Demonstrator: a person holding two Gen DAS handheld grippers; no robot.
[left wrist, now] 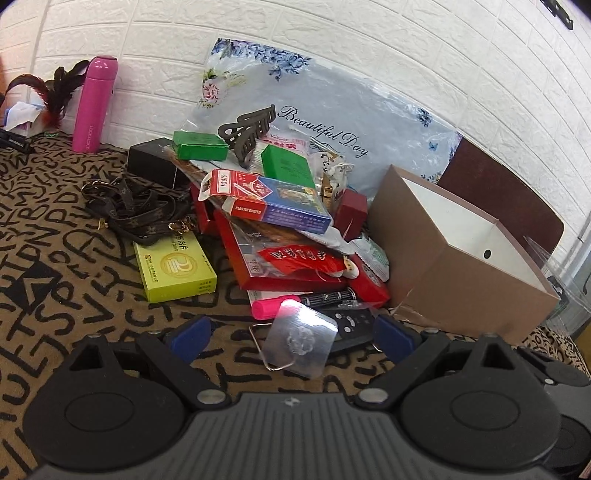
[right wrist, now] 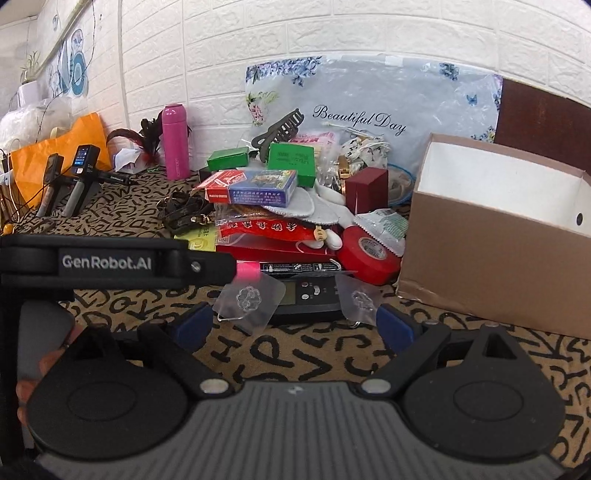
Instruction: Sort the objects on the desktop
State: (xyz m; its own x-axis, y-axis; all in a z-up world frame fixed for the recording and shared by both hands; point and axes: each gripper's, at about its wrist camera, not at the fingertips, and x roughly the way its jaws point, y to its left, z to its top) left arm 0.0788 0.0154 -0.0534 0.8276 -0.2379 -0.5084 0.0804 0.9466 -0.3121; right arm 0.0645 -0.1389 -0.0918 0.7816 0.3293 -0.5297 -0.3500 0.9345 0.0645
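I read "Beautiful Day" on the floral bag [left wrist: 332,122] and "PLASTIC COATED" on the card box [left wrist: 273,203] topping the pile mid-worktop. My left gripper [left wrist: 291,338] and right gripper [right wrist: 295,319] hover low, fingers spread, empty, around clear hooks [left wrist: 301,338].

Both views are bright and evenly lit, with only soft, short shadows under the clutter. Glare whitens the clear adhesive hook [left wrist: 301,334] and the plastic bag [left wrist: 332,110] (most of all its upper part). Fisheye distortion bows the brick wall [right wrist: 369,33], and the corners go dark. Focus is sharp throughout.
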